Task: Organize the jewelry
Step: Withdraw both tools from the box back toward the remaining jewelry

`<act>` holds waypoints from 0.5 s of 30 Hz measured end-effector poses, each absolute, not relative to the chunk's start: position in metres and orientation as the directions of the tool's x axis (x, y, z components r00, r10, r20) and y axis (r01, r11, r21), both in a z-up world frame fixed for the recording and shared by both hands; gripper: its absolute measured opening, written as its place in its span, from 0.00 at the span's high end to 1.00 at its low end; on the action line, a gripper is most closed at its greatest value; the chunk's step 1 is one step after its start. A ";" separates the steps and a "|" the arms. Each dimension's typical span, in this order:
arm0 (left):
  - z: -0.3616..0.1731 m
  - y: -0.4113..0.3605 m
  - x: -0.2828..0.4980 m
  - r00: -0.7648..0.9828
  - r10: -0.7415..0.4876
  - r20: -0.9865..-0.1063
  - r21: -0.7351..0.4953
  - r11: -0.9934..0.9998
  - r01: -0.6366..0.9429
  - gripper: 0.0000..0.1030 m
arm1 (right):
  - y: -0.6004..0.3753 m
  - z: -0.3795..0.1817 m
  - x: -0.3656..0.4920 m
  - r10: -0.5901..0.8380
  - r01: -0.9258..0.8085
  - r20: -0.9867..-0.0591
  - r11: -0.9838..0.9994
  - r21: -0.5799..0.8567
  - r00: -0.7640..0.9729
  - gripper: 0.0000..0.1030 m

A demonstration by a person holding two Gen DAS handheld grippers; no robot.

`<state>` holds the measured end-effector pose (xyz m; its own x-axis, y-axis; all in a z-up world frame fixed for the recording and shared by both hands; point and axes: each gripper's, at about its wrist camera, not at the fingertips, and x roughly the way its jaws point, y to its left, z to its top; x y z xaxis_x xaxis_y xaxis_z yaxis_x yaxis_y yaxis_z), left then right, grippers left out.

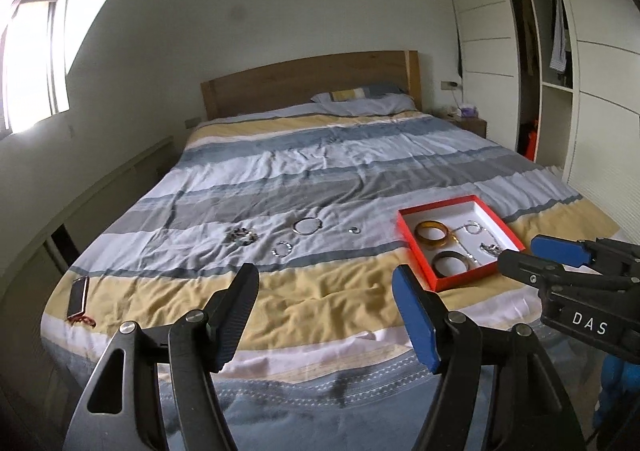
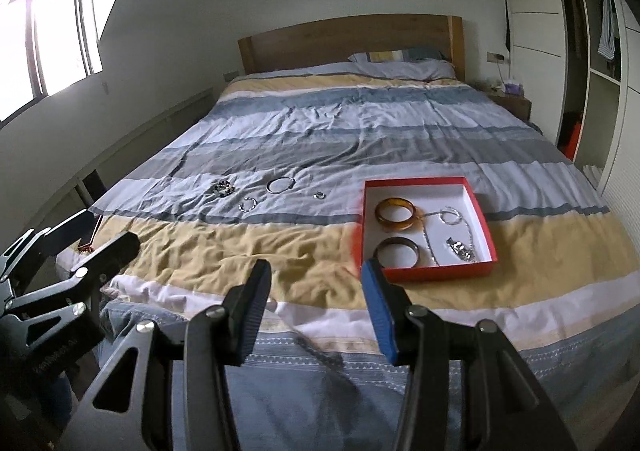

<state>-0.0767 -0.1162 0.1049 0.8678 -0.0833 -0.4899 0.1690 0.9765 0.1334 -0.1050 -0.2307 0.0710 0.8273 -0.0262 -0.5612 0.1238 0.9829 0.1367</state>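
Note:
A red box [image 1: 430, 271] [image 2: 486, 219] with a white inside lies on the bed. It holds an amber bangle [image 1: 432, 235] [image 2: 396, 214], a dark bangle [image 1: 451, 264] [image 2: 397, 251], a silver chain [image 2: 450, 216] and a small silver piece [image 2: 460, 249]. On the bedspread to its left lie a silver bangle [image 1: 306, 226] [image 2: 280, 184], a beaded bracelet [image 1: 242, 236] [image 2: 222, 187], a small chain bracelet [image 1: 282, 250] [image 2: 248, 204] and a ring [image 1: 354, 230] [image 2: 319, 194]. My left gripper [image 1: 325, 285] is open and empty above the bed's near edge. My right gripper [image 2: 316, 277] is open and empty, just short of the box.
The striped bedspread [image 1: 320, 155] covers a bed with a wooden headboard [image 1: 312, 79]. A phone [image 1: 78, 294] lies at the bed's near left corner. A wardrobe [image 1: 560, 71] and a nightstand [image 1: 472, 125] stand on the right. A window [image 1: 28, 63] is on the left.

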 end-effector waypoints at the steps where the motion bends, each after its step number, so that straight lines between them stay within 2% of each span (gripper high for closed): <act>1: 0.104 -0.114 -0.079 0.870 -0.079 -0.488 0.133 0.978 0.163 0.34 | -0.229 0.070 -0.107 -0.025 0.125 -0.560 0.982 0.141 0.828 0.56; 9: 0.106 -0.096 -0.095 0.890 -0.065 -0.452 0.125 0.983 0.136 0.33 | -0.218 0.070 -0.114 -0.035 0.129 -0.553 0.983 0.132 0.832 0.55; 12: 0.112 -0.087 -0.097 0.903 -0.065 -0.424 0.101 0.988 0.118 0.33 | -0.214 0.076 -0.115 -0.055 0.141 -0.541 0.983 0.119 0.839 0.47; 15: 0.116 -0.080 -0.098 0.914 -0.068 -0.400 0.080 0.991 0.109 0.33 | -0.209 0.082 -0.119 -0.066 0.140 -0.527 0.985 0.103 0.847 0.47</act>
